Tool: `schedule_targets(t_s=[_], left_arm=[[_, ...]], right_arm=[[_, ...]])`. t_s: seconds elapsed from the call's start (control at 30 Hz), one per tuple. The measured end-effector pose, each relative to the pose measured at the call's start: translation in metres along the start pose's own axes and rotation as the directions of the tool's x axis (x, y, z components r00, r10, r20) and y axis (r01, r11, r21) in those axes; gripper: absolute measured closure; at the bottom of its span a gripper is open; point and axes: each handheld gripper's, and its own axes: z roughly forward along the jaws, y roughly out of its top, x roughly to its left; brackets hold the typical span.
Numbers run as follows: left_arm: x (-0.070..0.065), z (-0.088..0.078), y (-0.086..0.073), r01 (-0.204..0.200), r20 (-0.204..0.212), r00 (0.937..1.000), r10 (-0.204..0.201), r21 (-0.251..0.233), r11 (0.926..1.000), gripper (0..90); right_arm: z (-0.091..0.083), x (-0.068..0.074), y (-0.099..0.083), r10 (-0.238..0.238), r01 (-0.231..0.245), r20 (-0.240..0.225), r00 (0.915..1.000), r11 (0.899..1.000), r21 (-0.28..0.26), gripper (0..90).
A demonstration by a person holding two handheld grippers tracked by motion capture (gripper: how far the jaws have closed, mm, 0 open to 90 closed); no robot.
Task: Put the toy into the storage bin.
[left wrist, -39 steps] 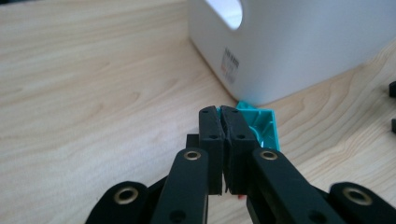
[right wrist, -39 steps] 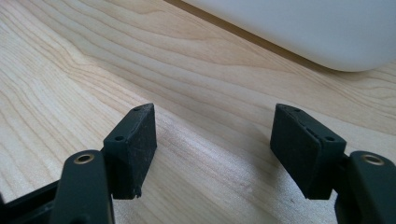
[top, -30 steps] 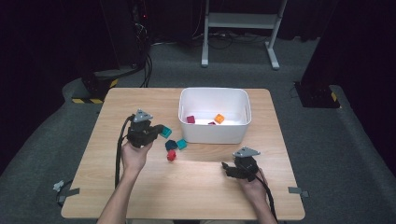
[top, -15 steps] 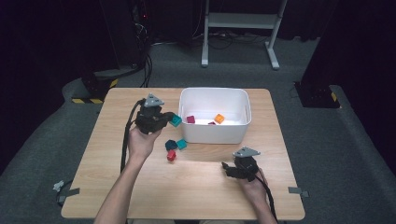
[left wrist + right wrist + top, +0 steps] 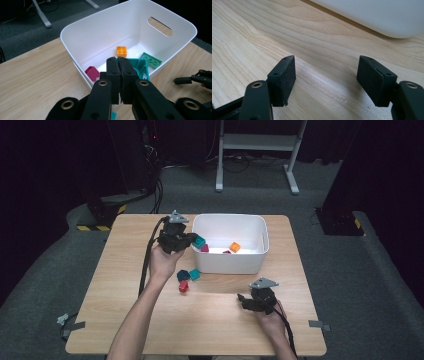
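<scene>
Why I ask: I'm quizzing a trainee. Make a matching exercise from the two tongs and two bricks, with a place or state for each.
1 left tongs
2 right tongs
3 orange brick
4 red brick

a on the table, in front of the bin
b open, nothing between
c inside the white bin
d shut on a teal brick

Pairs: 1-d, 2-b, 3-c, 4-a

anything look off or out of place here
Nothing stands out. The bin sits upright, three bricks lie loose beside it, and the left gripper holds a teal brick over the rim.
</scene>
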Motion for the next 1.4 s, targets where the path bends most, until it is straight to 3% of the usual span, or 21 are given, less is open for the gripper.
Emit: schedule_targets(t_s=[0.6, 1.07, 1.2, 1.4], left_arm=[[-0.01, 0.032, 0.024, -0.01, -0.001, 0.9999, 0.01, 0.039, 0.9992, 87.4], [-0.008, 0.052, 0.025, 0.019, -0.015, 0.9997, -0.018, 0.051, 0.9985, 86.8], [-0.006, 0.056, 0.023, 0.03, -0.044, 0.9987, -0.026, 0.081, 0.9963, 71.7], [-0.009, 0.048, 0.023, 0.018, -0.06, 0.9981, -0.014, 0.06, 0.9981, 62.1]], right_arm=[[0.0, 0.0, 0.0, 0.0, 0.0, 0.001, 1.0, 1.0, 0.0, 31.5], [0.0, 0.0, 0.0, 0.002, -0.002, 0.0, 1.0, 1.0, 0.0, 31.5], [0.0, 0.0, 0.0, 0.002, -0.002, 0.001, 1.0, 1.0, 0.0, 31.5], [0.0, 0.0, 0.0, 0.001, -0.001, 0.0, 1.0, 1.0, 0.0, 31.4]])
